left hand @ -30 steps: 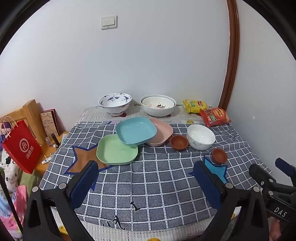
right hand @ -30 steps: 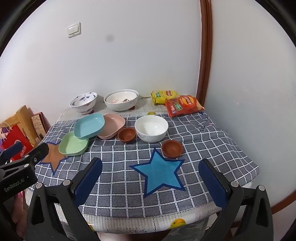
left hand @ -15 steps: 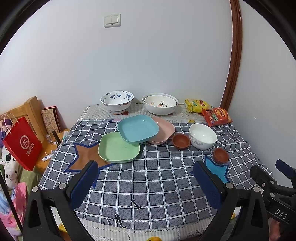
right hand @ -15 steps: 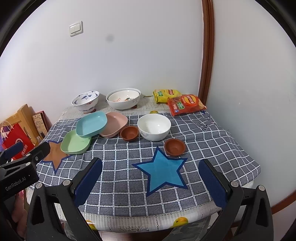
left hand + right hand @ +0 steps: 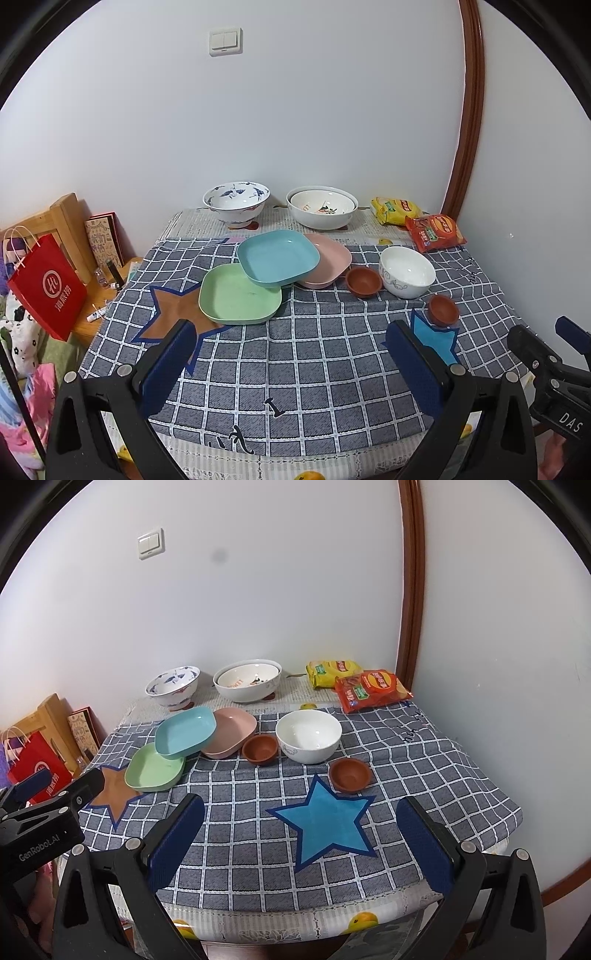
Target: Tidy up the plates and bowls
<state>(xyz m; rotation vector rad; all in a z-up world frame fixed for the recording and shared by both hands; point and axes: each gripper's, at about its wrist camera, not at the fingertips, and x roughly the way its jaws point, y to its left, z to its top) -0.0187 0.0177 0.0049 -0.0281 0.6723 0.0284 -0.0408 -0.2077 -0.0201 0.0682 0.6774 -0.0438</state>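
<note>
On the checked tablecloth lie a green plate [image 5: 240, 294] [image 5: 154, 767], a blue plate [image 5: 277, 256] [image 5: 185, 731] leaning on it, and a pink plate [image 5: 328, 260] [image 5: 231, 736]. To their right sit a small brown bowl [image 5: 363, 281] [image 5: 260, 749], a white bowl [image 5: 406, 271] [image 5: 308, 740] and another brown bowl [image 5: 442, 309] [image 5: 349, 774]. At the back stand a blue-patterned bowl [image 5: 236, 203] [image 5: 173, 686] and two nested white bowls [image 5: 322, 206] [image 5: 247, 680]. My left gripper [image 5: 291, 362] and right gripper [image 5: 301, 840] both hang open above the table's near edge, holding nothing.
Yellow and red snack bags [image 5: 417, 221] [image 5: 360, 685] lie at the back right corner. A red paper bag [image 5: 46, 288] and wooden furniture [image 5: 62, 225] stand left of the table. Walls close in behind and to the right. The table's front half [image 5: 295, 354] holds no dishes.
Both grippers have drawn back a little and risen, so the table looks slightly farther away. Nothing on the table has moved.
</note>
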